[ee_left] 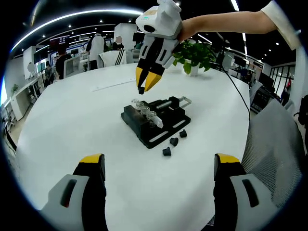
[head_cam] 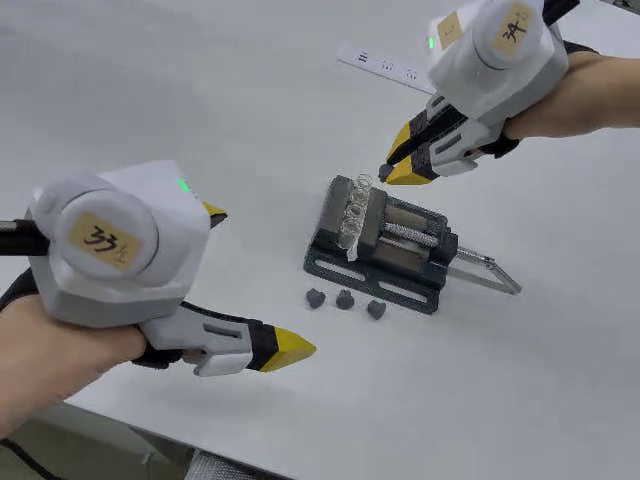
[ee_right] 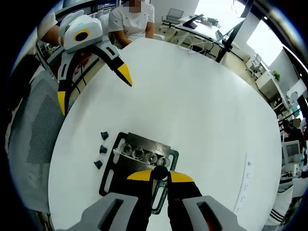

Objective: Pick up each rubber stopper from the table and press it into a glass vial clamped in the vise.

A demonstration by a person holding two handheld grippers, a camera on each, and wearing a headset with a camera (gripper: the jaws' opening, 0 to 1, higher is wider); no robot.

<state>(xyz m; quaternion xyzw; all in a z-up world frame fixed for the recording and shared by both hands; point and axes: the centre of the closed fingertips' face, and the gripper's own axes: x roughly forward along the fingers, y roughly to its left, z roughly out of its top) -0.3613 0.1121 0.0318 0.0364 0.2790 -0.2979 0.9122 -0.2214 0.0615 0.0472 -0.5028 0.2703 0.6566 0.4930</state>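
Pinched narrow in the jaws of the right gripper (ee_right: 160, 177): one dark rubber stopper (ee_right: 160, 172), hanging just above the vise (ee_right: 111, 179), over one end of its row of glass vials (ee_right: 138, 153). Not yet touching glass, as far as can be told. Spread wide and holding nothing: the jaws of the left gripper (ee_left: 159, 160), well short of the vise on the person's side.

Clamped upright in the vise, four vials side by side, mouths seemingly all open; no stopper seated in any, to judge from above. Lying loose just beside the vise base, three more stoppers (head_cam: 345, 299) in a short line, apart from one another. So, by the look of it: first of four in hand, none pressed home, three left to fetch.

Under the vise, a plain white round bench (head_cam: 200, 90). Beyond the vise and well apart from it, a white power strip (head_cam: 385, 64). Further out from the vise, an open office: a potted plant (ee_left: 195, 52), mesh chairs (ee_left: 276, 144), a seated person (ee_right: 131, 23) at the bench edge.
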